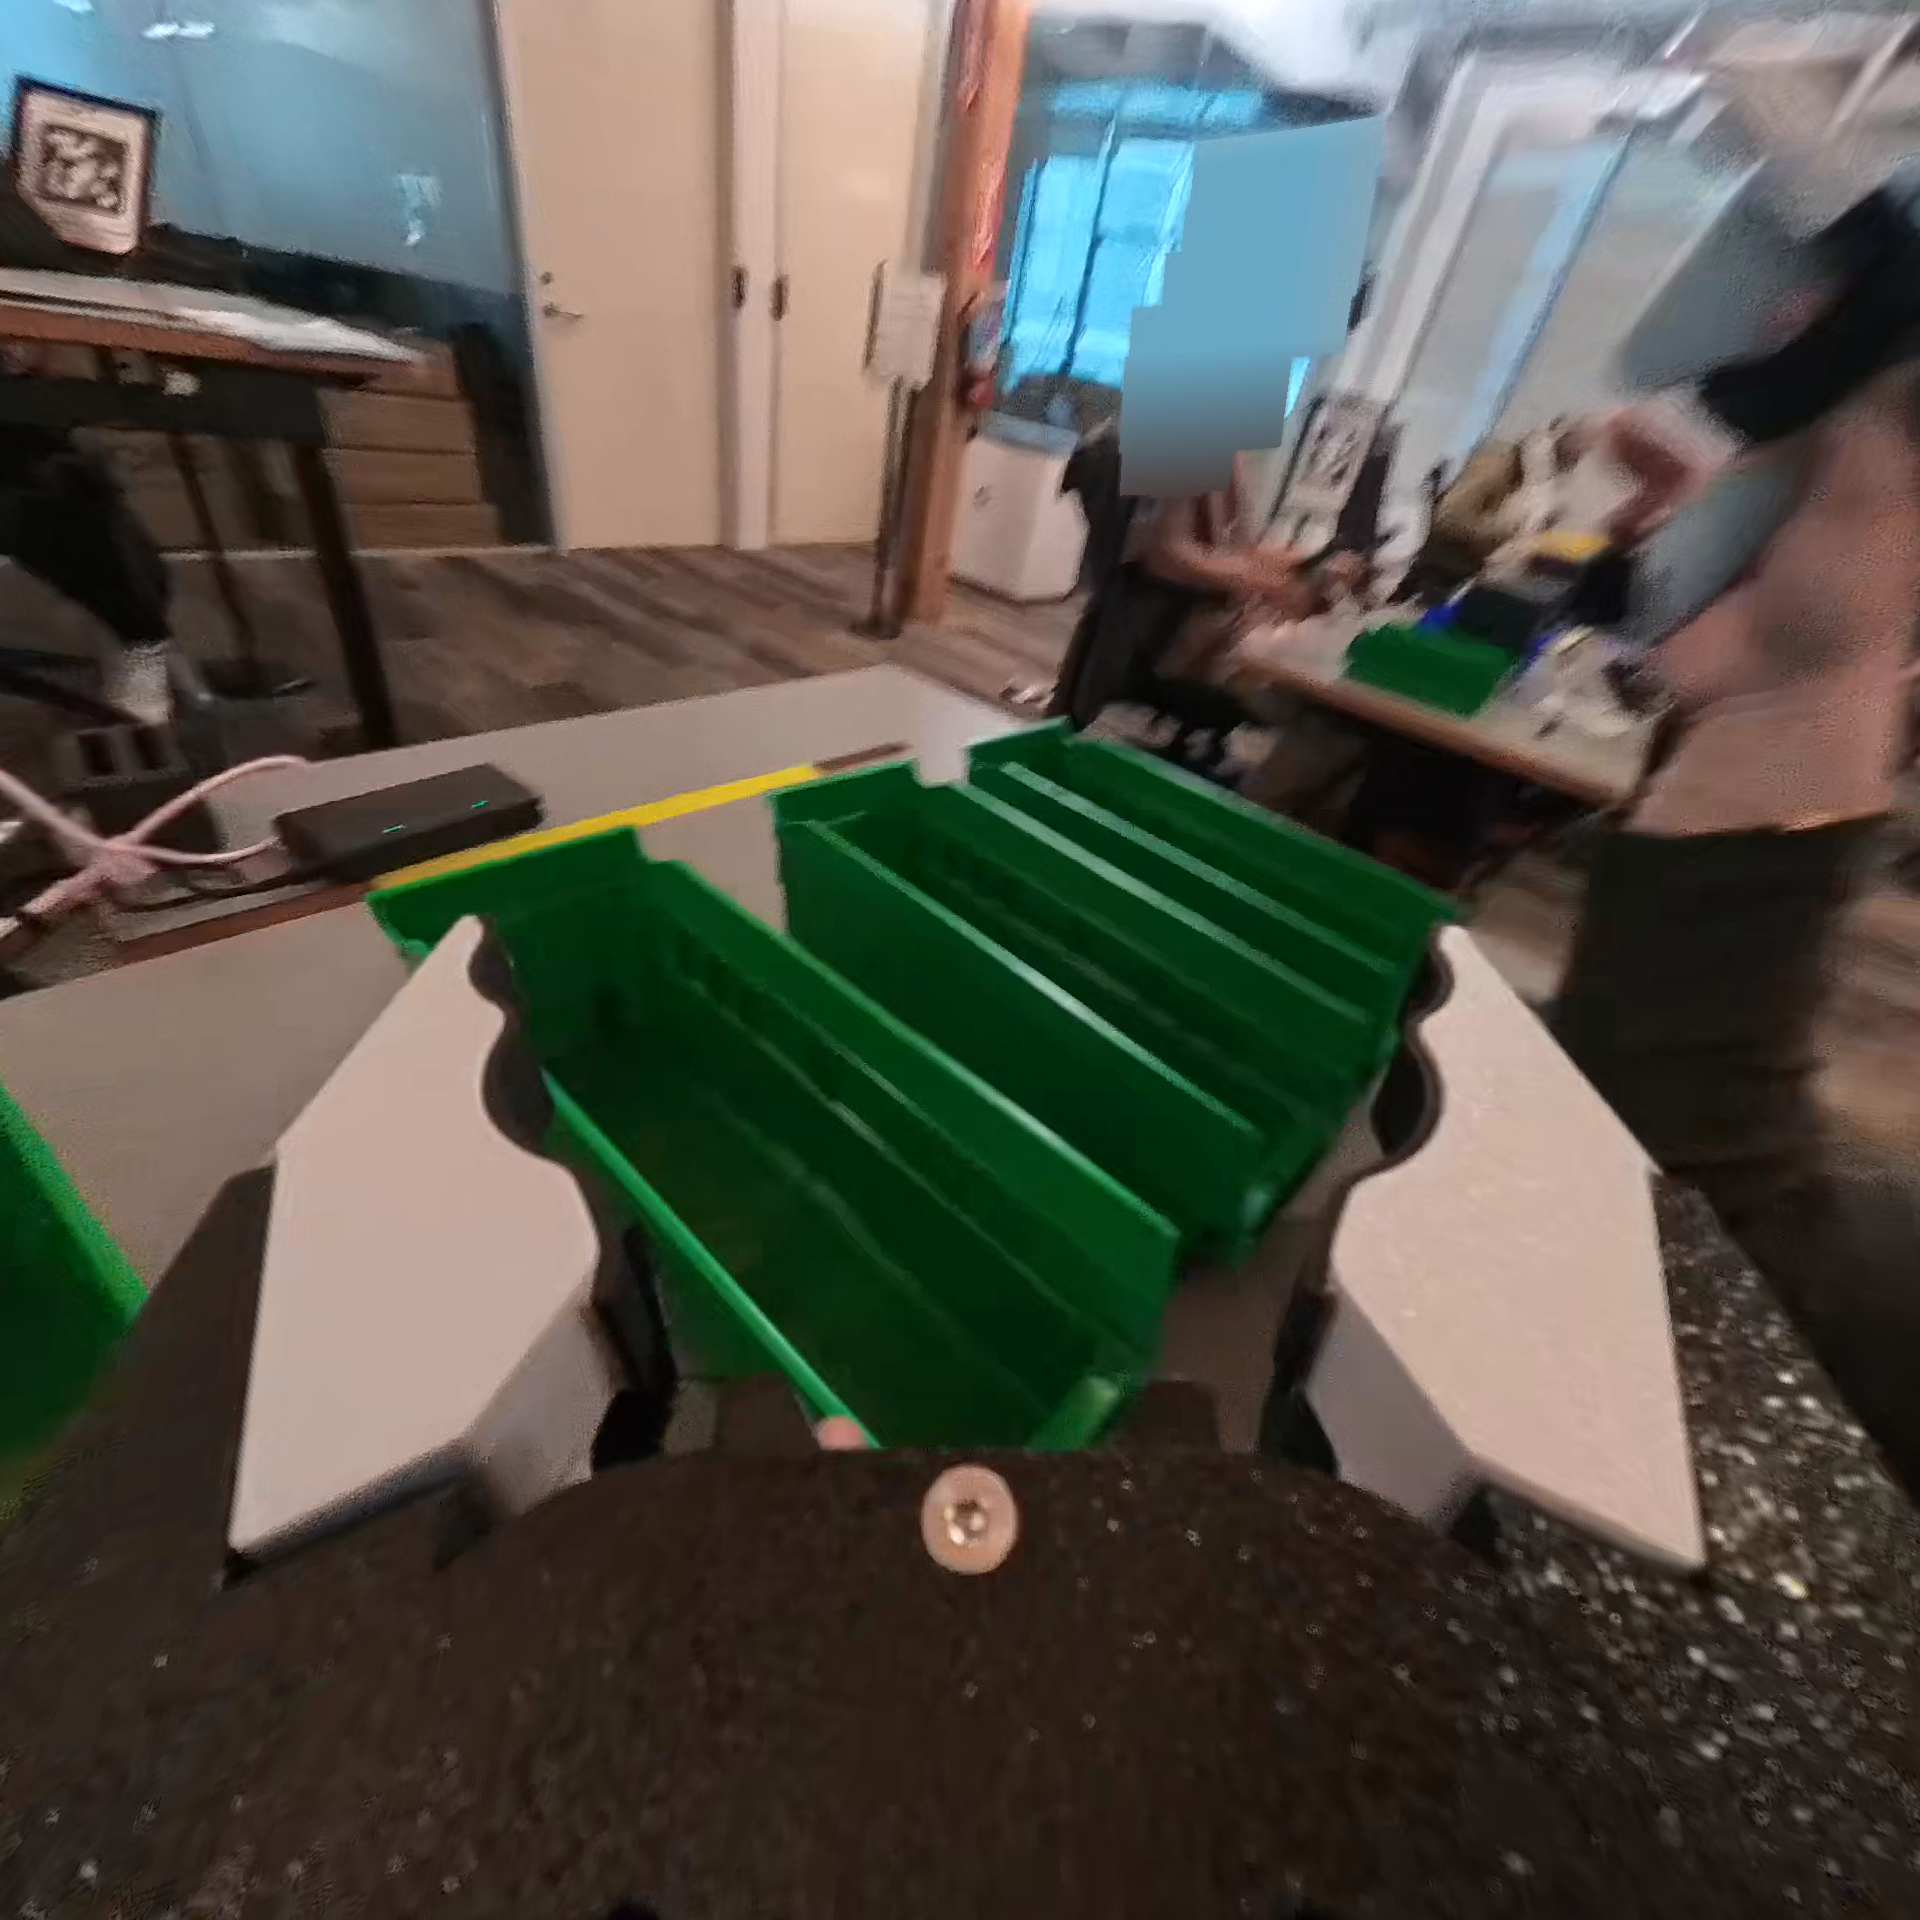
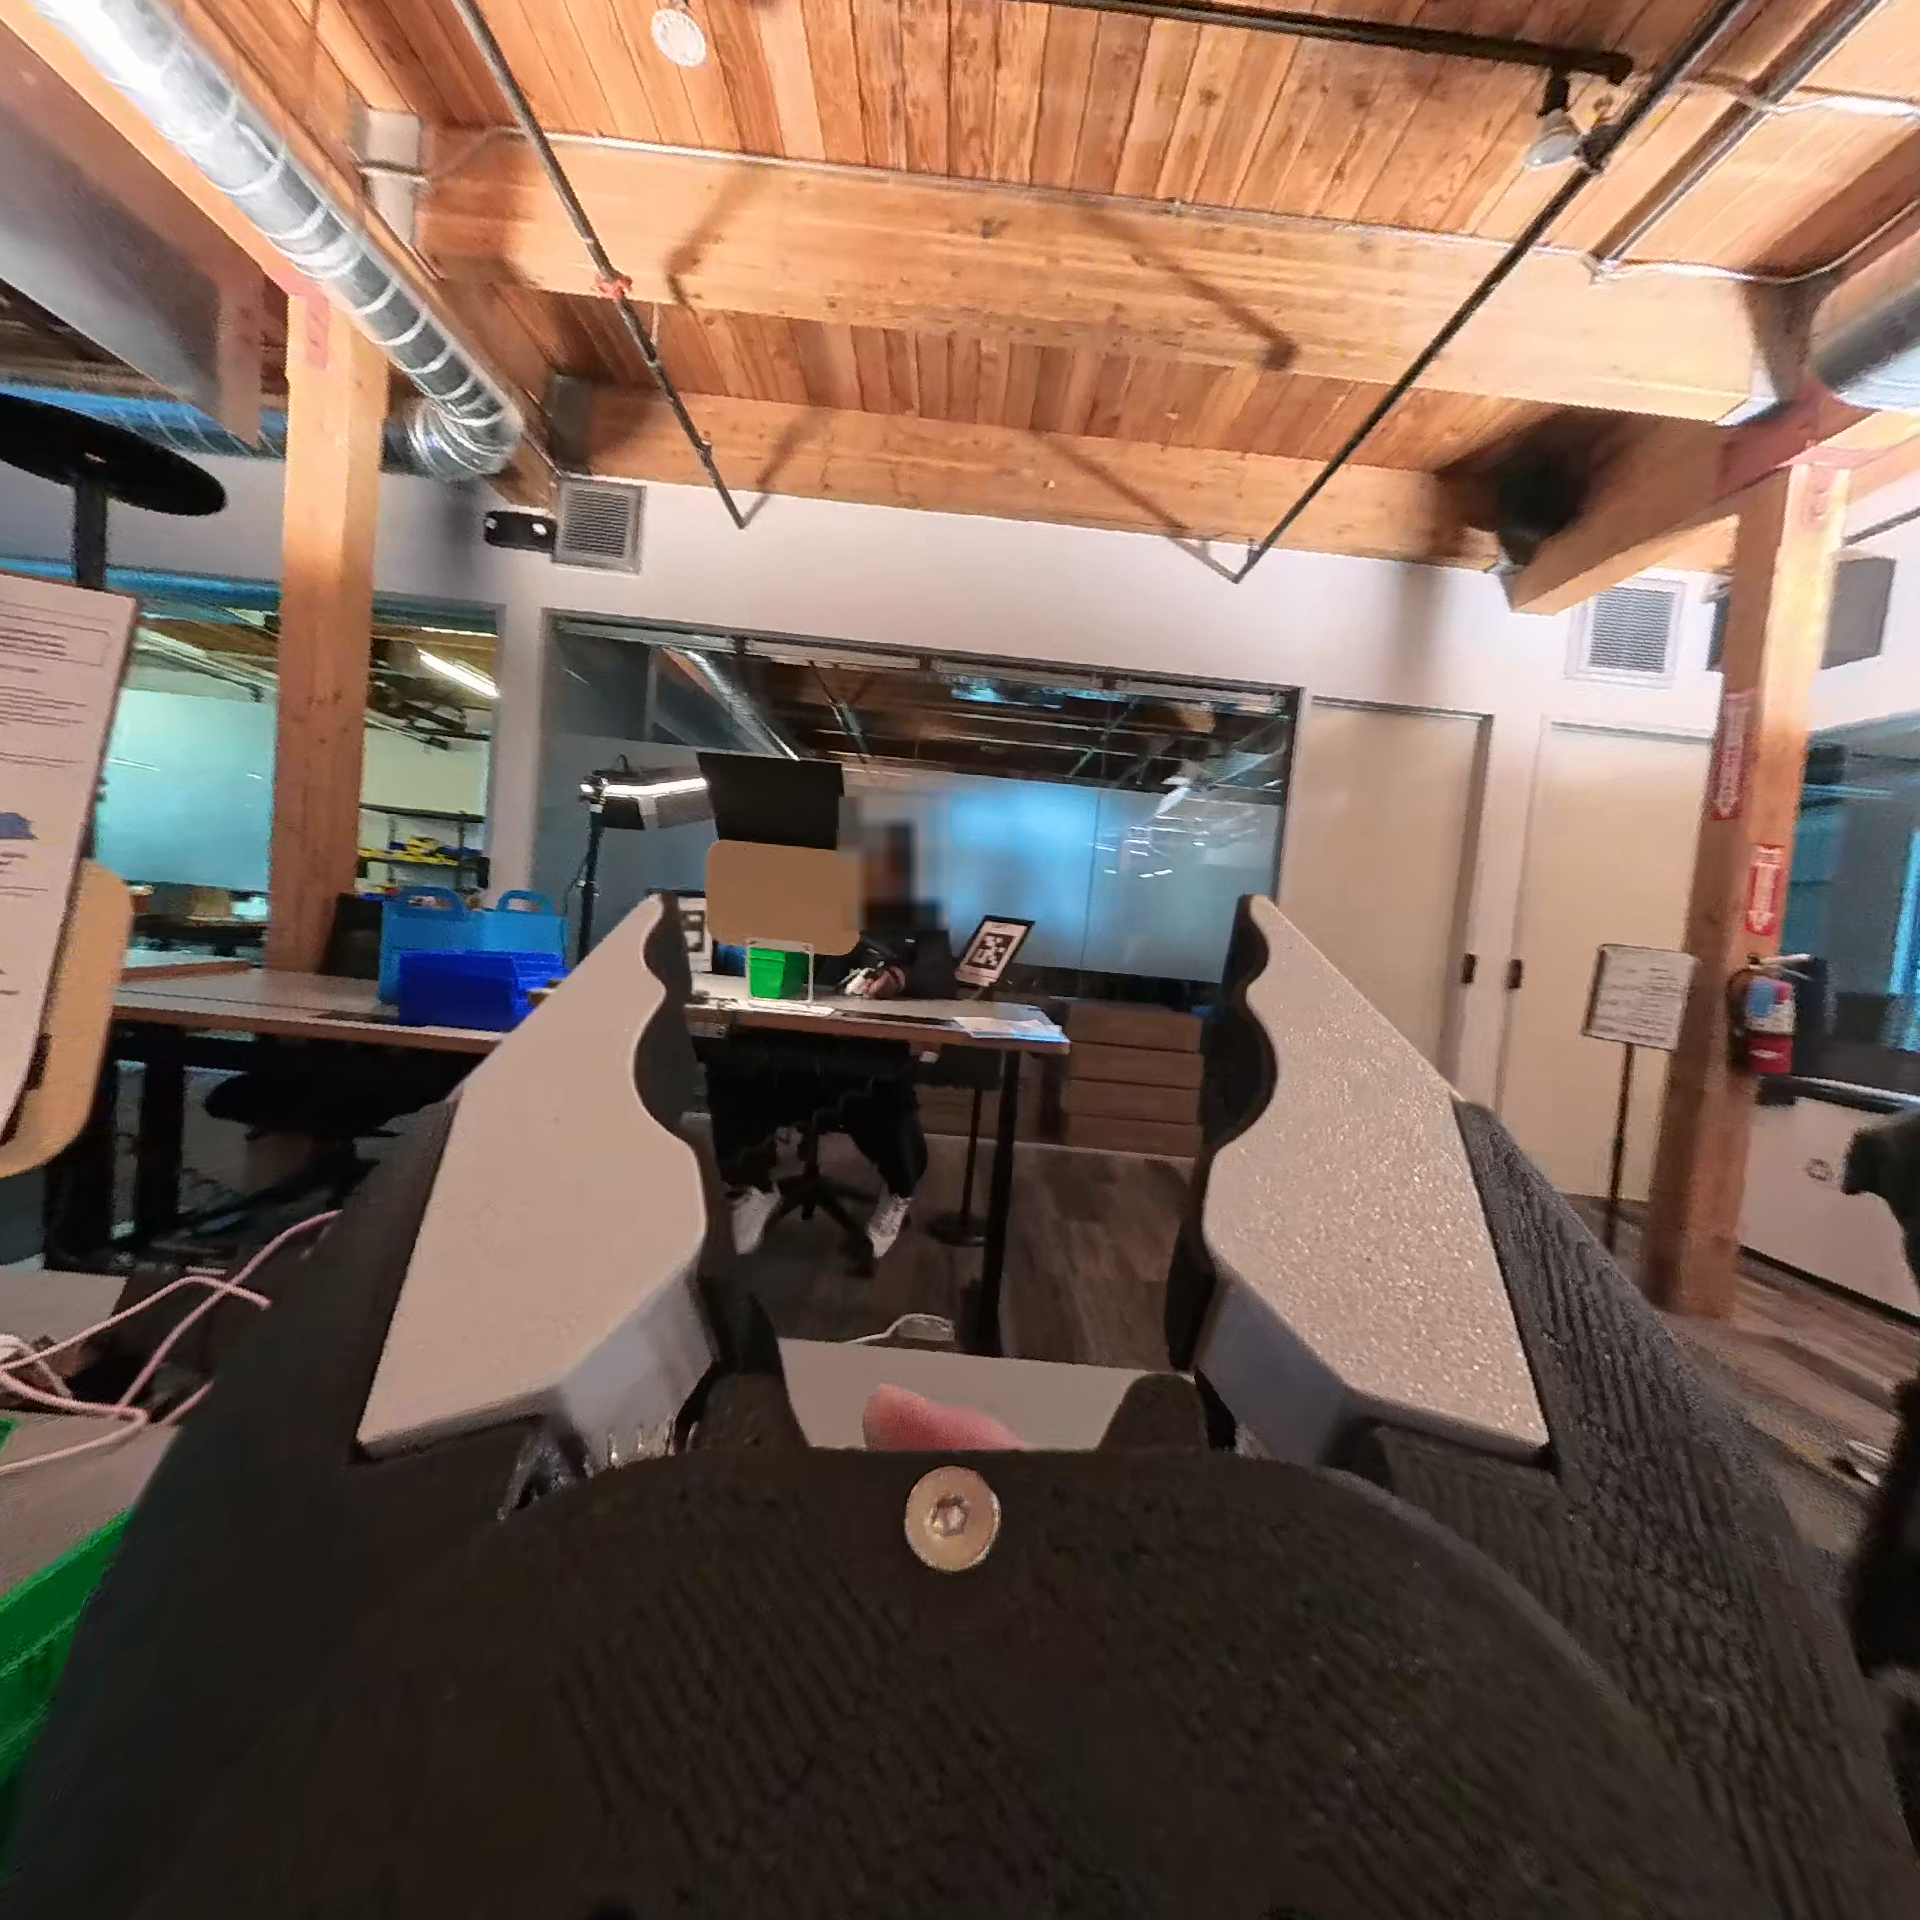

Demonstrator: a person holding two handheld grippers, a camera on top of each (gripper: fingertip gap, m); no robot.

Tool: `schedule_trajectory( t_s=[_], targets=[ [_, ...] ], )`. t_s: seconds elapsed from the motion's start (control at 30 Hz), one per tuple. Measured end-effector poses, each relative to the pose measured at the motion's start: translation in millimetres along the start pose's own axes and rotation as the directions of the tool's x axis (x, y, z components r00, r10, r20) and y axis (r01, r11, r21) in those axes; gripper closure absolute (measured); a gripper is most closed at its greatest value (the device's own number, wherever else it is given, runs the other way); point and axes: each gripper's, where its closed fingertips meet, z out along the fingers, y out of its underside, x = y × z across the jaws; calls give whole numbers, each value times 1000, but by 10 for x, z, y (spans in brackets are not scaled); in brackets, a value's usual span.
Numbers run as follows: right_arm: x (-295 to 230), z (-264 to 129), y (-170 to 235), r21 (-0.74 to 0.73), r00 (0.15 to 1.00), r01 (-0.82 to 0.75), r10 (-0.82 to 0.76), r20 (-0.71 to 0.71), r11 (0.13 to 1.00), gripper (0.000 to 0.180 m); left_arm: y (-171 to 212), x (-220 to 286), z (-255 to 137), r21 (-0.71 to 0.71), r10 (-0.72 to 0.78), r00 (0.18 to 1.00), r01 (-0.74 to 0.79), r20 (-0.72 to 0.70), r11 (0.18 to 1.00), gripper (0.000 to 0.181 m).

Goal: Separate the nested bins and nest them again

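Grey tabletop (image 1: 187, 1049) carries your green bins (image 1: 935, 1091), two side by side between the spread, empty fingers of your left gripper (image 1: 956, 1049). Your right gripper (image 2: 956, 1039) gapes, aimed at the room; lowering it blind could knock them.

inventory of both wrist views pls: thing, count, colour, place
bins: three seen whole, green, side by side on table ahead of left gripper; green edges at lower left of both views
table: one, grey, yellow tape at far edge
power bank: one, black, far left on table
cables: pink, by power bank
blue bins: stack, on a distant desk
left gripper: open, above bins
right gripper: open, empty, aimed into room
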Motion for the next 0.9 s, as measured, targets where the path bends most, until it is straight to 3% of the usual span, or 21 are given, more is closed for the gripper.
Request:
schedule_trajectory(
  t_s=[0.2,0.27,0.4,0.47,0.73,0.9],
  targets=[
    [60,173,213,-41,994,-91,93,64,995,78,246,-128,637,-241,193,981,-181,28,953,22],
    [45,227,317,-76,985,-136,143,94,988,78,464,-325,741,-394,229,970,-180,81,901,21],
    [-43,306,508,-155,968,-179,202,148,972,78,937,-635,831,-589,24,974,117,227,800,19],
    [-97,326,570,-184,962,-181,212,170,966,78,1198,-836,768,-698,82,949,164,305,697,21],
    [-282,346,629,-218,941,-188,239,238,958,78,1368,-902,857,-794,146,921,223,362,565,21],
    [-314,328,615,-219,936,-184,239,257,958,78,1382,-897,867,-789,116,920,250,374,561,27]
  ],
)
